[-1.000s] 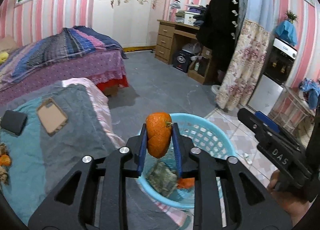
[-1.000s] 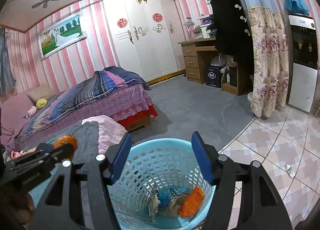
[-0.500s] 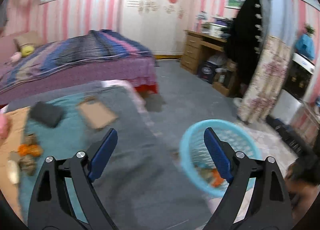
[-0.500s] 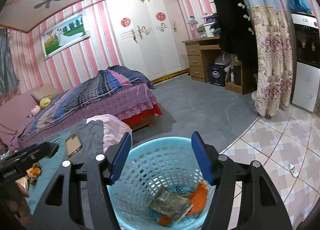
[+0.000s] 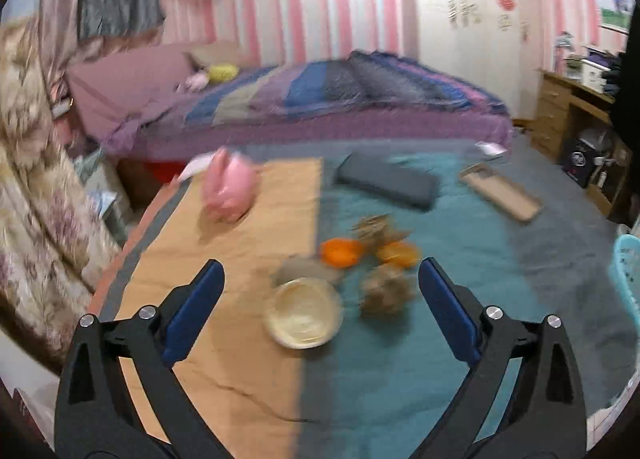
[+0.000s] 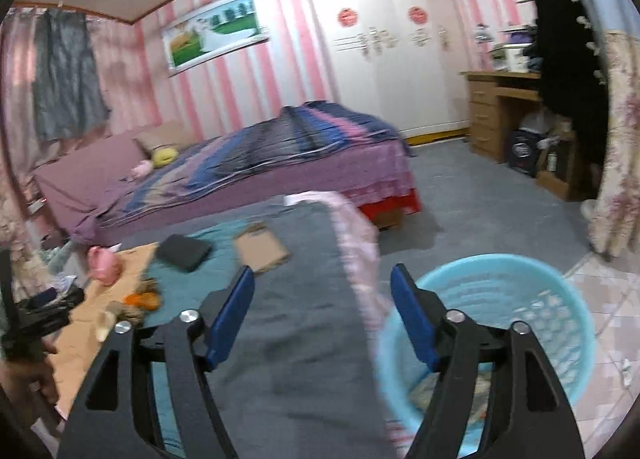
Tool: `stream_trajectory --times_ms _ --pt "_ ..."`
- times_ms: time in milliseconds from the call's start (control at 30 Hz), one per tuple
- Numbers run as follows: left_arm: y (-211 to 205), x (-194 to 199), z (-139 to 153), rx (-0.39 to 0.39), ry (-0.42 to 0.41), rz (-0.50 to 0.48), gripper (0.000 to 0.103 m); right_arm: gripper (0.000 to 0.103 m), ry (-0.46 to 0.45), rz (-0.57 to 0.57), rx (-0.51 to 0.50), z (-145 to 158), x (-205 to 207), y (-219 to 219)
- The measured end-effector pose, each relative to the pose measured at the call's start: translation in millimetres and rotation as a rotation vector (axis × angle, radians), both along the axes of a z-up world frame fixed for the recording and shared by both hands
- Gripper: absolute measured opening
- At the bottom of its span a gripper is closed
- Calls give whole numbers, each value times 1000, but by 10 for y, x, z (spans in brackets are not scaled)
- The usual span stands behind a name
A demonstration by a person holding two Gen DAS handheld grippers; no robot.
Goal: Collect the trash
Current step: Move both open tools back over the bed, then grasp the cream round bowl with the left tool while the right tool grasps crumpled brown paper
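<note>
Left tool (image 5: 320, 291), jaws opening and nothing between them, hangs over a cloth-covered surface (image 5: 420, 359) whose left part is tan and right part teal. Ahead of its fingers lies the trash: a pale round lid or cup (image 5: 303, 313), two orange peel pieces (image 5: 340, 252), and brownish crumpled scraps (image 5: 384, 291), all blurred and lying close together. A pink soft object (image 5: 229, 190), a dark flat case (image 5: 386, 181) and a brown card (image 5: 500, 191) lie farther back. Right tool (image 6: 322, 317), jaws likewise opening and empty, points across the grey part of the cloth; the blue basket (image 6: 560, 299) stands just right of it, beside the surface's edge, with some litter inside.
</note>
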State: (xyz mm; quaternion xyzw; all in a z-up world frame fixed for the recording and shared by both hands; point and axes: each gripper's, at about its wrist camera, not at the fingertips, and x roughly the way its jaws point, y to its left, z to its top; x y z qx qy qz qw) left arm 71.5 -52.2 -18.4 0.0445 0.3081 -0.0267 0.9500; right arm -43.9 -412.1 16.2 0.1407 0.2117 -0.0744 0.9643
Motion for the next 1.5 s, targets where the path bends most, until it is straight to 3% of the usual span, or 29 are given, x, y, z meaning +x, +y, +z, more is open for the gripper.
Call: stream_trajectory --times_ms 133,300,500,533,600,633,733,867,1000,1100,1367,1400,1500 --pt "366 210 -334 -52 102 2 95 74 28 56 -12 -70 211 418" --pt "362 248 -588 -91 177 -40 95 76 70 127 -27 -241 577 978" --pt "322 374 -747 -49 203 -51 94 76 122 175 -43 -416 879 1447" --pt "351 417 -777 -58 218 -48 91 76 124 185 -42 -427 903 1514" --pt "387 477 -831 -93 256 -58 68 76 129 203 -49 -452 983 1617" --pt "405 483 -847 -95 264 -60 62 77 132 215 -57 -466 1018 1686" --pt "524 469 -774 -124 270 -52 60 77 137 242 -82 -494 1130 1857" --pt "926 399 -527 -164 188 60 60 78 165 267 -110 -559 1242 2085" --pt "1226 331 -439 -199 146 152 60 78 160 316 -31 -640 1354 2267" --pt "1262 308 -458 -194 146 163 60 78 165 335 -33 -722 1458 2431" --pt "1262 336 -403 -201 142 139 60 78 306 360 -31 -935 1817 2638" --pt "1246 336 -405 -196 142 135 60 76 311 363 -33 -947 1828 2639" --pt "1171 343 -416 -185 146 122 60 45 321 379 -48 -985 1862 2695"
